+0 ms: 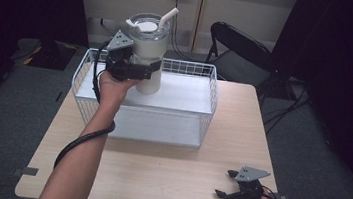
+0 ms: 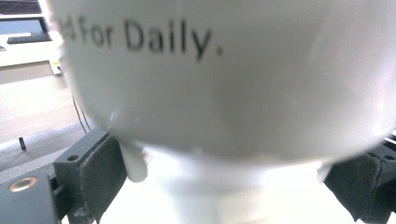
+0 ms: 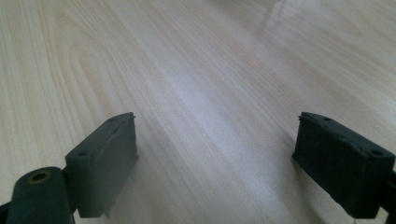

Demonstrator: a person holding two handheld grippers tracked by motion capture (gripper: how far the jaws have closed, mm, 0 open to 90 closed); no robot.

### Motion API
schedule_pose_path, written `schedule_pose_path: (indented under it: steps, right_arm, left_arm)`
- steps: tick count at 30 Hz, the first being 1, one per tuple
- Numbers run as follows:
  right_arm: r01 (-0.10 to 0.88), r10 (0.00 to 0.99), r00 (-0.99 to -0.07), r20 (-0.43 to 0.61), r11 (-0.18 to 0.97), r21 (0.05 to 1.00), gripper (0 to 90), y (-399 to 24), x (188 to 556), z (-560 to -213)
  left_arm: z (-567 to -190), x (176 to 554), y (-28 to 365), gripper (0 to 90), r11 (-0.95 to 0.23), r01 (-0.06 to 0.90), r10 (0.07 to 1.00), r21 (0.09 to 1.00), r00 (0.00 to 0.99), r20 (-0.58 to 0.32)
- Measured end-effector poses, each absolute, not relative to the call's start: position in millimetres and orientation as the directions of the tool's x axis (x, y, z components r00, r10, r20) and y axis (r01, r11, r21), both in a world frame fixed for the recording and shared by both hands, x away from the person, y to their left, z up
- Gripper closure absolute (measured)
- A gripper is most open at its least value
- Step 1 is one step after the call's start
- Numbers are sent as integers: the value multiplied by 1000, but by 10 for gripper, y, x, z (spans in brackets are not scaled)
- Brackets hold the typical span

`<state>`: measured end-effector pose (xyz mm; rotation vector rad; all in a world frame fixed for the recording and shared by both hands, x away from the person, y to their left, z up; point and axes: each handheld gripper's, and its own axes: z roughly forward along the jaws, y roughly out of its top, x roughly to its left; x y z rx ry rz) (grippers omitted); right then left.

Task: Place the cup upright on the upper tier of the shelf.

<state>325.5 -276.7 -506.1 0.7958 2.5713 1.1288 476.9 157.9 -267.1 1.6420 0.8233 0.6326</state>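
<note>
- We see the left gripper (image 1: 148, 71) clamped on the white tumbler's (image 1: 151, 51) narrow base, upper centre of the high view, over the wire basket (image 1: 209, 103).
- We find the right gripper (image 1: 227, 188), jaws apart and empty, lower right on the table (image 1: 165, 179).

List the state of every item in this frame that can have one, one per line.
tumbler: upright, lid on, straw in, held above the basket
left gripper: fingers shut on the tumbler's narrow base
right gripper: open, holding nothing, low over the table
wire basket: upright on the table
folding chair: unfolded, behind the table
</note>
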Motion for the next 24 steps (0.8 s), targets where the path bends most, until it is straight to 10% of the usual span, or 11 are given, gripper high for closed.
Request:
schedule_pose_path:
  steps: [24]
  right_arm:
    - [387, 558, -830, 12, 559, 733, 126, -2769, 3252, -5061]
  left_arm:
    - [-2913, 4460, 1812, 152, -148, 278, 768, 949, 637, -67]
